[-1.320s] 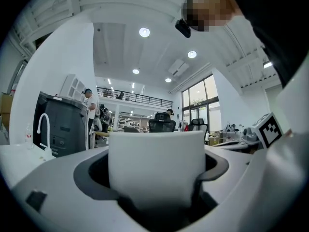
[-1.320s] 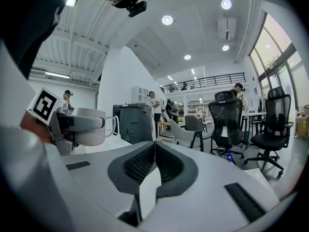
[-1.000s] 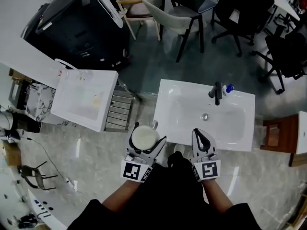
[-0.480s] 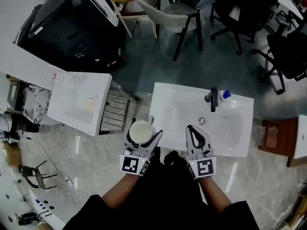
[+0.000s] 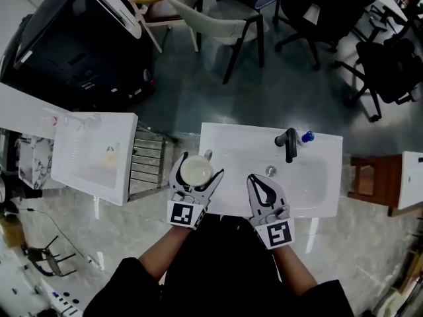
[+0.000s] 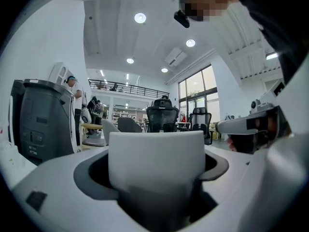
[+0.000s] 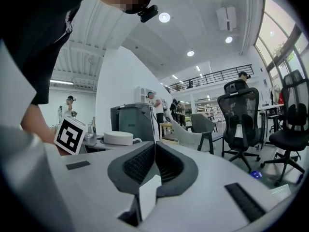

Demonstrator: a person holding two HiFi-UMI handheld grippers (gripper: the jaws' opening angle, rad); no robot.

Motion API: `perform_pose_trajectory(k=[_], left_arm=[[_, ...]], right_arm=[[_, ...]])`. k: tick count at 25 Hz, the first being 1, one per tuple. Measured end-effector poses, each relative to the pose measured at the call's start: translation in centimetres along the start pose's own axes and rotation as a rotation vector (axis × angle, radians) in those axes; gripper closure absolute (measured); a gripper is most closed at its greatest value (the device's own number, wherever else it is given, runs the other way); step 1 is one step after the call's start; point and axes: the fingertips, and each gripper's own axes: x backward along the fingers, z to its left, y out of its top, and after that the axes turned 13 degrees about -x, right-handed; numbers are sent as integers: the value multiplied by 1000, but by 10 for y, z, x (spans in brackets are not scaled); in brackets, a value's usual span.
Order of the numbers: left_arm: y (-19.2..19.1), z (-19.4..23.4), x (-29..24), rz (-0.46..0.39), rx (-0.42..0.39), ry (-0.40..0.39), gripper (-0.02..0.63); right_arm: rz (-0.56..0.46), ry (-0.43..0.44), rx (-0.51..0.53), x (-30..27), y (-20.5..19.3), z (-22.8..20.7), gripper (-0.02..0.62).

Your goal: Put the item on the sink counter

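You are holding a white mug [image 5: 196, 171] in your left gripper [image 5: 197, 174], and its jaws are closing narrowly round the mug's body from both sides. In the left gripper view the mug is filling the whole gap between them. The mug is standing upright with its open top facing up at the front left corner of the sink counter [image 5: 221, 135], and its handle [image 5: 208, 154] is pointing away from you. No view is showing whether it is resting on the counter or hanging just above it. Your right gripper [image 5: 256, 178] is hovering over the counter's front edge, near the basin [image 5: 310, 177], with its jaws pressing together at the tips and carrying nothing. A dark tap [image 5: 289, 144] is standing at the far side of the basin, with a small blue thing [image 5: 307, 137] just beside it. A second white counter [image 5: 92, 154] is sitting to your left, well apart from the mug
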Motion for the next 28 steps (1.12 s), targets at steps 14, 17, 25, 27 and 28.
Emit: perform_pose_trajectory(k=[14,17,25,27,28], left_arm=[[-106,26,-108,-27,-98,-188,140],[-130,31,-125,-9,-74,-201,140],[-177,31,-162,50,-54,-236,140],[-189,26,-166,60,-52,-250,140],[-194,25,-169,75,-54,-256,140]], right_arm=[[104,-150,-43,-77,-40,-28,561],[144,-169,-68,-86,-58,-32,562],[234,-188,-120,-98,-91,-49,561],[223,-182,-125,-100,-97,-54,562],[210,-185,-129,-102,-97,-57,561]])
